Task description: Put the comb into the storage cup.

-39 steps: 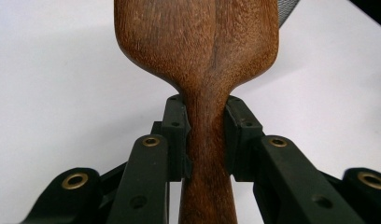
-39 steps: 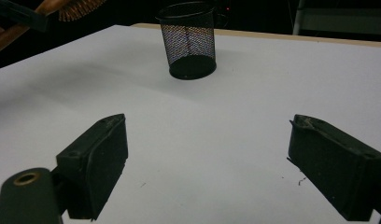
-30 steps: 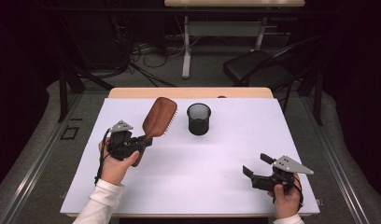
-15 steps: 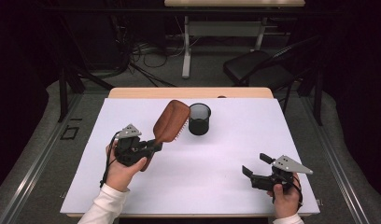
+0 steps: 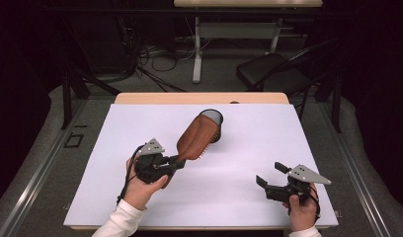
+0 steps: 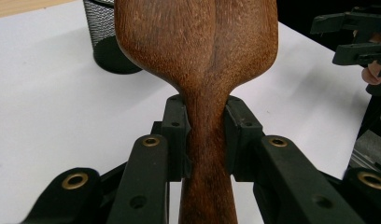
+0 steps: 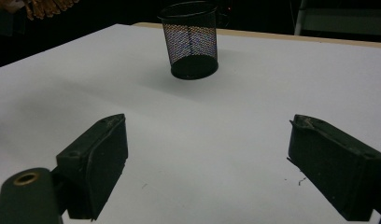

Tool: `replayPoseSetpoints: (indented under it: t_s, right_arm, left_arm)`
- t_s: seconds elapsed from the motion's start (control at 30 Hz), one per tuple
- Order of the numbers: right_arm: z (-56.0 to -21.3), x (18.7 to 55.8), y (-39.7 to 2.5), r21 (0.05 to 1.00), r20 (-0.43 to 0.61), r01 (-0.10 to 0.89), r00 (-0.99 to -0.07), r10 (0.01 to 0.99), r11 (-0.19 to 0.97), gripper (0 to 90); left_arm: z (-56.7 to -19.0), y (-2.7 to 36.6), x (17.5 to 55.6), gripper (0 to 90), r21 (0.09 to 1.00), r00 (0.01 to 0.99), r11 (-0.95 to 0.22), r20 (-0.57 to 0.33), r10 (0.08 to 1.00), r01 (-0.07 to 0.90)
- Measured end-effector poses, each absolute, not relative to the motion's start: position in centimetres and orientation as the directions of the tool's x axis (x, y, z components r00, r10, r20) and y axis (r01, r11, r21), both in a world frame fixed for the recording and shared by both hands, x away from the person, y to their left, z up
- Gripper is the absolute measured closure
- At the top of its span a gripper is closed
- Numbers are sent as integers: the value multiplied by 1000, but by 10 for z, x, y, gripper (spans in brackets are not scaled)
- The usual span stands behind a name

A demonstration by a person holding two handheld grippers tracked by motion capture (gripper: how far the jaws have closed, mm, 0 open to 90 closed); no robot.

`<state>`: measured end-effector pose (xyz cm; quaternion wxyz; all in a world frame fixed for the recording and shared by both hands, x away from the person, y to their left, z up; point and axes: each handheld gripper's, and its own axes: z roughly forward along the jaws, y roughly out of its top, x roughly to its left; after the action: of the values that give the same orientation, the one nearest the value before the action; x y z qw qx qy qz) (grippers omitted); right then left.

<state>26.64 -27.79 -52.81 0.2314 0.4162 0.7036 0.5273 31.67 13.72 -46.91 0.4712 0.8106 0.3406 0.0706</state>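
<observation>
Left gripper (image 5: 176, 163) clamped on wooden hairbrush (image 5: 197, 138) handle, brush head raised over mesh cup (image 5: 213, 124), partly hiding it. Right gripper (image 5: 268, 174) spread wide, holding nothing, well apart on white table (image 5: 268, 128).

We see bright, even light on white table (image 5: 249, 163), room behind dark. Soft shadow beside mesh cup (image 7: 192, 39). Hairbrush (image 6: 198, 56) grain sharp up close, slight blur low at near jaws. We spot no glare.
</observation>
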Motion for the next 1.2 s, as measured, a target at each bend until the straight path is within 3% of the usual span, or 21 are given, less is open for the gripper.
replayPoseSetpoints:
  t_s: [0.8, 1.2]
  right_arm:
    - [-527, 268, -272, 932, 111, 346, -552, 826, 106, 101]
    - [-521, 273, -257, 911, 120, 382, -603, 789, 154, 0]
  left_arm:
    - [-481, 119, 305, 728, 831, 799, -338, -194, 569, 442]
    - [-484, 116, 304, 728, 831, 801, -342, -190, 568, 440]
